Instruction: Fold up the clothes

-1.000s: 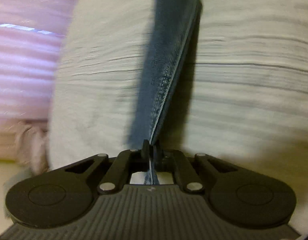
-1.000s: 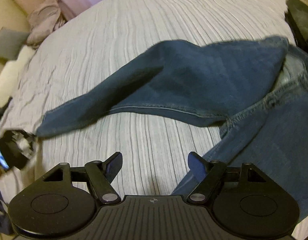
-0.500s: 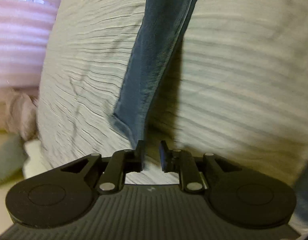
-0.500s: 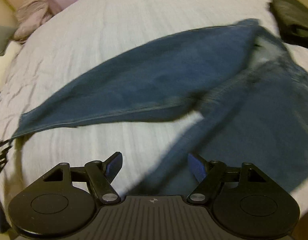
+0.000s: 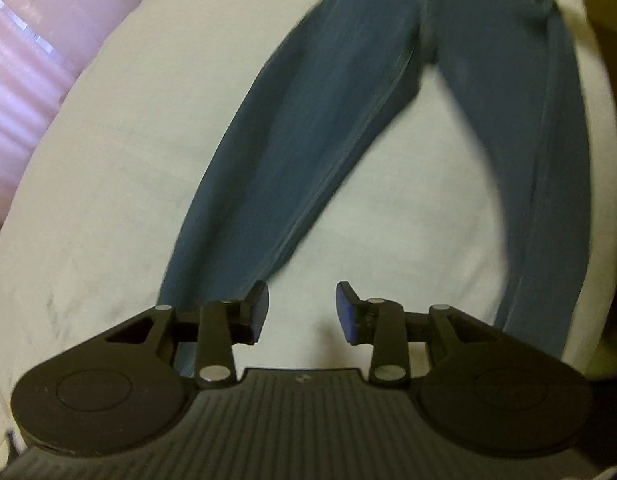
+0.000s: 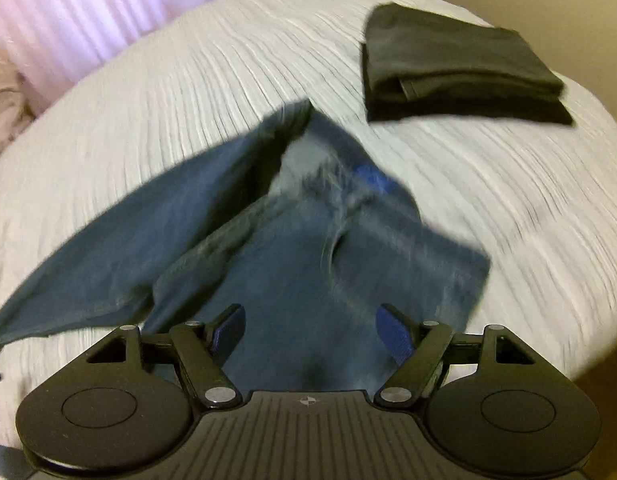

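While both grippers' fingers (image 5: 260, 312) gape empty, jeans (image 5: 308, 140) sprawl mid-bed (image 5: 108, 180) — bare bedspread between legs.

Both tools share one build. The left gripper (image 5: 302, 312) has matte black linkage arms, silver pivot screws, two round black discs and a ribbed dark grey housing. The right gripper (image 6: 310, 334) matches it, with blue finger pads (image 6: 394, 334) and a small cross mark.
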A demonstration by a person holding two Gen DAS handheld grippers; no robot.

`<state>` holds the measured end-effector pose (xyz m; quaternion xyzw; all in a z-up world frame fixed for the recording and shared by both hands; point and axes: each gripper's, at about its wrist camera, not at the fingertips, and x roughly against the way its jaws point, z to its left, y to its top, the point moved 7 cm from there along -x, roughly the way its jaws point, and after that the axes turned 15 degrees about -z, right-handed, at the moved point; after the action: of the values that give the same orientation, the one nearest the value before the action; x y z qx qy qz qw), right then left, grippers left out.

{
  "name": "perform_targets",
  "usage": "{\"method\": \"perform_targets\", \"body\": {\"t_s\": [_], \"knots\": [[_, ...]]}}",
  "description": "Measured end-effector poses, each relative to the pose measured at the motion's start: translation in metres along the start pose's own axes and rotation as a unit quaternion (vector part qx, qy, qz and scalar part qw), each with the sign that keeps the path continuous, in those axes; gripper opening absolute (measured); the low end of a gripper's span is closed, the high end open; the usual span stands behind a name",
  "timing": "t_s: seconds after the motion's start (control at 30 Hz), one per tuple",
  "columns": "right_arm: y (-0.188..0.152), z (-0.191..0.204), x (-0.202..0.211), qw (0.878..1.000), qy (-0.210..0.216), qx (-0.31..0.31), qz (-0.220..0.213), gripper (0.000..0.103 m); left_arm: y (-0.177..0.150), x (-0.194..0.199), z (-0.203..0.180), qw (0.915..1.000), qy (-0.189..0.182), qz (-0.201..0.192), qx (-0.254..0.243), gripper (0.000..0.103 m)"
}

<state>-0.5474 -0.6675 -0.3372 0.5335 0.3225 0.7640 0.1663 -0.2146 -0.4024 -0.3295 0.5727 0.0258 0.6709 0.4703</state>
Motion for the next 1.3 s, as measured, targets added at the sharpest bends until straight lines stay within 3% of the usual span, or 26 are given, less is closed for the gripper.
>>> {"method": "perform_targets", "body": {"t_s": [0.13,0.23,0.37,0.43,0.47,0.63,0.7,0.77,0.83,0.93,0.97,1.07,1.1,1.17,1.23,1.3], "knots": [[0.035,-0.028,-0.044,0.997,0.071,0.018,0.005,0.076,0.096,-0.046,-0.044,0.9993,-0.018,-0.032,0.000,0.037],[0.050,-0.047,-0.076,0.991,0.110,0.065,0.030,0.075,0.157,-0.085,-0.074,0.9975,-0.049,-0.051,-0.011,0.041],[0.049,-0.074,-0.112,0.981,0.150,0.099,0.075,0.075,0.213,-0.123,-0.113,0.9930,-0.087,-0.061,-0.050,0.044],[0.038,-0.081,-0.129,0.974,0.167,0.108,0.105,0.074,0.225,-0.139,-0.122,0.9899,-0.106,-0.063,-0.070,0.045],[0.033,-0.083,-0.136,0.972,0.174,0.113,0.112,0.060,0.231,-0.146,-0.125,0.9885,-0.113,-0.064,-0.077,0.046],[0.022,-0.087,-0.124,0.966,0.191,0.138,0.102,0.017,0.257,-0.181,-0.132,0.9845,-0.141,-0.066,-0.080,0.055],[0.022,-0.080,-0.100,0.961,0.206,0.168,0.078,0.015,0.264,-0.192,-0.134,0.9820,-0.156,-0.069,-0.081,0.062],[0.020,-0.073,-0.074,0.954,0.225,0.189,0.058,0.014,0.270,-0.203,-0.138,0.9786,-0.176,-0.070,-0.081,0.062],[0.016,-0.068,-0.050,0.947,0.240,0.206,0.049,0.014,0.273,-0.207,-0.144,0.9737,-0.202,-0.070,-0.079,0.060],[0.006,-0.063,-0.021,0.935,0.259,0.238,0.044,0.014,0.272,-0.206,-0.152,0.9674,-0.228,-0.073,-0.083,0.039],[0.005,-0.063,-0.017,0.934,0.264,0.236,0.045,0.014,0.270,-0.202,-0.153,0.9661,-0.233,-0.074,-0.084,0.021],[0.013,-0.065,-0.009,0.937,0.287,0.194,0.041,0.017,0.264,-0.181,-0.153,0.9682,-0.212,-0.092,-0.097,0.012],[0.023,-0.066,-0.007,0.939,0.300,0.164,0.034,0.025,0.260,-0.172,-0.153,0.9691,-0.205,-0.096,-0.099,0.008],[0.042,-0.070,-0.003,0.940,0.324,0.104,0.019,0.063,0.251,-0.153,-0.154,0.9704,-0.192,-0.105,-0.102,0.008],[0.065,-0.073,-0.011,0.941,0.335,0.048,-0.009,0.072,0.241,-0.133,-0.159,0.9712,-0.181,-0.114,-0.105,0.006],[0.083,-0.073,-0.027,0.941,0.337,0.011,-0.022,0.072,0.234,-0.121,-0.162,0.9732,-0.169,-0.119,-0.101,0.002]]}}
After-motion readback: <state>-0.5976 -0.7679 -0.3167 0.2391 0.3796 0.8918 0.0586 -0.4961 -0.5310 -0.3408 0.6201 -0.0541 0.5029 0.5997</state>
